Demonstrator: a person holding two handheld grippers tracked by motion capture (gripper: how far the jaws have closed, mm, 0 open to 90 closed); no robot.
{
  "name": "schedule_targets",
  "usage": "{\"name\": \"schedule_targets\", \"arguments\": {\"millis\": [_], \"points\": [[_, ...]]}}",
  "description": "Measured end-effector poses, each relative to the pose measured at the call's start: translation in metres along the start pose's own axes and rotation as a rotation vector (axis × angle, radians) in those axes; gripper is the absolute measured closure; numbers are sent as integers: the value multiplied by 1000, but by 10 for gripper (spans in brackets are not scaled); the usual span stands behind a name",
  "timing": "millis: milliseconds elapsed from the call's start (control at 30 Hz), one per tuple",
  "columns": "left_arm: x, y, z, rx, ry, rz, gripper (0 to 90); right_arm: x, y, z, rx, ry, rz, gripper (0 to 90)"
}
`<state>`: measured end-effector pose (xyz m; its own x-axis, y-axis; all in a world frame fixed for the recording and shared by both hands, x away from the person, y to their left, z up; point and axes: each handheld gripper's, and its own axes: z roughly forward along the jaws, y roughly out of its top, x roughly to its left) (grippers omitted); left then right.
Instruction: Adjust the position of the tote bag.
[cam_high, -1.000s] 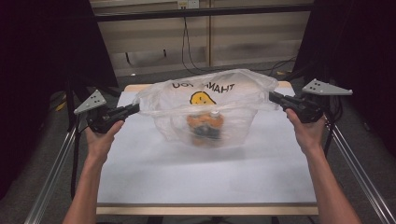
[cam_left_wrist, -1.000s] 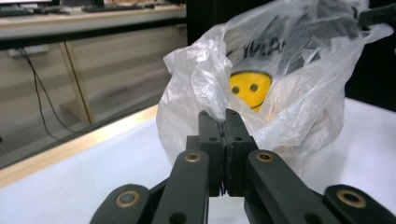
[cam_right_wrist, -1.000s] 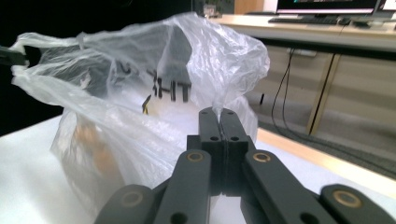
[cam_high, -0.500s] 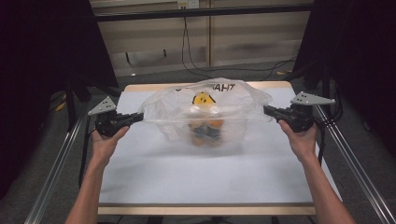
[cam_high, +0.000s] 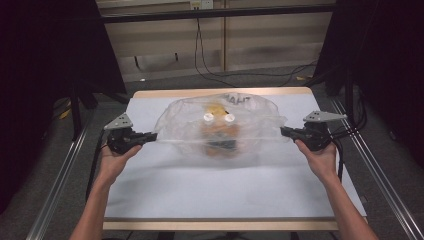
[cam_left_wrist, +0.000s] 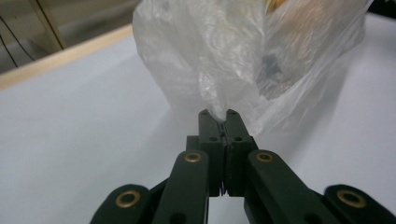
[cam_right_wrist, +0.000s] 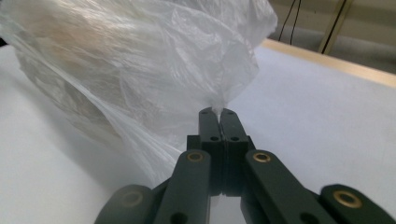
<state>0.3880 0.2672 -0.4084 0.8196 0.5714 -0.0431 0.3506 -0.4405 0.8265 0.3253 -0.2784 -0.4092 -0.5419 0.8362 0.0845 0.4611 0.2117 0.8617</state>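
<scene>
Wide white-topped table with pale wooden edge (cam_high: 150, 190), largest in the high view. Resting on its far middle: a translucent crinkled plastic bag (cam_high: 220, 127), stretched left to right, long axis running from one hand to the other. Inside, an orange-and-dark lump with two small white round caps (cam_high: 218, 131), blurred through the film, identity unclear. Printed lettering on the bag's far side, cut off and unreadable. Left tool (cam_high: 150, 135) at the bag's left end, clamped tight on a pinch of film (cam_left_wrist: 217, 116); right tool (cam_high: 284, 131) at the right end, likewise closed on film (cam_right_wrist: 217, 111). Bag squarely between both tools, neither hand nearer. Underside contact with the table hard to judge; probably just settling.
</scene>
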Motion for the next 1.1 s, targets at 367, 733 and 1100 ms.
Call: {"name": "schedule_targets", "arguments": {"millis": [367, 733, 1100], "points": [[5, -13, 30, 117, -5, 1, 890, -12, -19, 24, 99, -7, 23, 900], [9, -29, 45, 176, -23, -19, 890, -13, -35, 41, 187, 21, 5, 900], [8, -43, 57, 245, -31, -11, 889, -11, -50, 57, 296, 31, -19, 900]]}}
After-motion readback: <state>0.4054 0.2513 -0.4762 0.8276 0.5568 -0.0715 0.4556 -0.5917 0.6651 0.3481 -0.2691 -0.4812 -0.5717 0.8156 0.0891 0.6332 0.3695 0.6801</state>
